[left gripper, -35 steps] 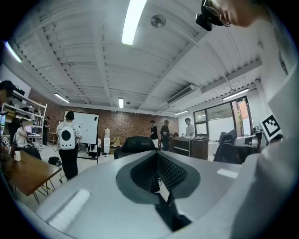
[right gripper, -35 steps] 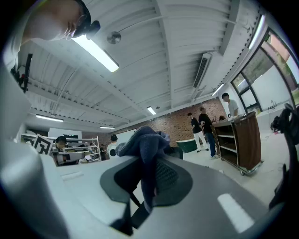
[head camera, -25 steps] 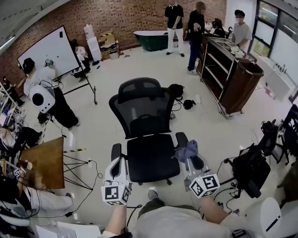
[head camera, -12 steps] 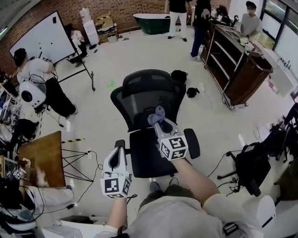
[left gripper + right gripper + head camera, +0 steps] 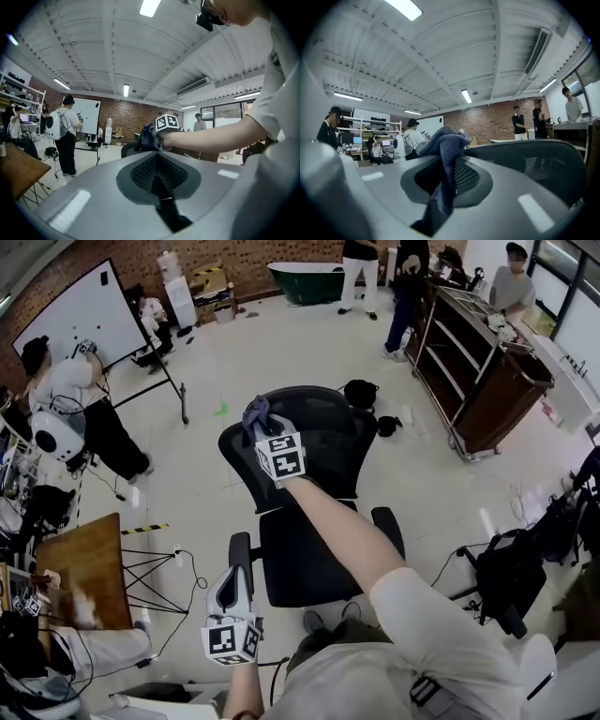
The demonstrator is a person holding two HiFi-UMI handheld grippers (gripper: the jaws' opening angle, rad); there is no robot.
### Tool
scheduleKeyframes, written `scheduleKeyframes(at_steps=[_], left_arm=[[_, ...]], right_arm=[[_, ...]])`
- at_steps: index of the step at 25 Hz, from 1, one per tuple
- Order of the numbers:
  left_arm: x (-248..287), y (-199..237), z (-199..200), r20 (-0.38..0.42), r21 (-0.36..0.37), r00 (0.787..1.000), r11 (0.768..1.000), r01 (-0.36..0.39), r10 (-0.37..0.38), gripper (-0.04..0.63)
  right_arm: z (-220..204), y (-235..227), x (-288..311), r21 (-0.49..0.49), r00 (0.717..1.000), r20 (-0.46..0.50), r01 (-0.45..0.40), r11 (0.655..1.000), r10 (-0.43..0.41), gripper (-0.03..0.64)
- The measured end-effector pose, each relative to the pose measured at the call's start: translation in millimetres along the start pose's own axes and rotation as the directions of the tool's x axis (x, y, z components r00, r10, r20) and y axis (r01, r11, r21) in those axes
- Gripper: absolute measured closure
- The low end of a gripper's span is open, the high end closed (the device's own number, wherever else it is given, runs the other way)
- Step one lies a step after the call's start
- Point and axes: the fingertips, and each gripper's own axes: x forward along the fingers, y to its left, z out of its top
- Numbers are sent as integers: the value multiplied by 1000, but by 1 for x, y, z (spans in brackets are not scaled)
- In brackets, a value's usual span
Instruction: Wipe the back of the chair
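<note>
Your right gripper [image 5: 260,426] is reaching out over the seat [image 5: 309,559] to the far end of the chair, with its jaws clenched on a blue-grey cloth [image 5: 253,412]. The right gripper view shows the fabric pinched deep between the jaws and bunched into a wad beyond the tips, which gives you a soft pad to rub with instead of hard plastic. The wad sits at the left corner of the top edge of the chair back [image 5: 323,442]. In the right gripper view the mesh runs off to the right just beside the cloth. Whether the cloth is actually pressing on the frame or only hovering next to it cannot be told from here. Starting at a corner makes sense, I'd judge: from there you can sweep along the top edge and then work down the mesh in passes, so most of the wiping looks to be ahead of you. Your left gripper [image 5: 233,576] hangs low near the front of the chair, just beside the left armrest [image 5: 240,545], with its jaws closed together on nothing. It is parked clear of the right arm's path, and it is close enough to steady the chair if it rolls or swivels under the pressure, which is the likeliest snag.
</note>
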Motion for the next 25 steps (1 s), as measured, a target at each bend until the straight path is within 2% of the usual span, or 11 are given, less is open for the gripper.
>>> scheduleKeyframes(at_steps=[3,6,9,12,15,18,20,22,23,25], left_arm=[[2,6,-11,-14,-19,1000,1000,4,-4,528],[16,-2,-7,0,-15,999,999,33,-33,528],[39,-9,5,12,-19,998,997,69,-69,528],[52,-13,8,8,-28,994,993,113,-113,528],[63,-20,2,-1,-35,989,988,150,-150,528],[69,-21,-1,-3,-38,986,986,164,-164,528],[68,-18,1,5,-37,987,986,161,-161,528],[69,-20,8,18,-33,987,987,159,-158,528],[72,-22,13,24,-30,987,987,158,-157,528],[80,-24,22,32,-22,989,989,148,-147,528]], right_arm=[[-5,-22,4,-35,999,-19,30,999,-31,569],[-7,-78,-24,-47,994,-21,107,993,-108,571],[3,-146,-67,-41,975,-12,220,975,-221,571],[1,-190,-102,-20,950,-3,311,950,-311,571],[-3,-206,-117,5,946,-7,324,946,-324,571],[-2,-166,-110,-5,960,29,278,961,-277,571],[-10,-97,-97,-48,985,57,168,985,-165,571],[-30,-29,-71,-81,997,58,46,996,-41,571],[-43,-10,-53,-81,999,51,11,997,-7,571],[-70,6,-17,-61,1000,9,-6,998,7,571]])
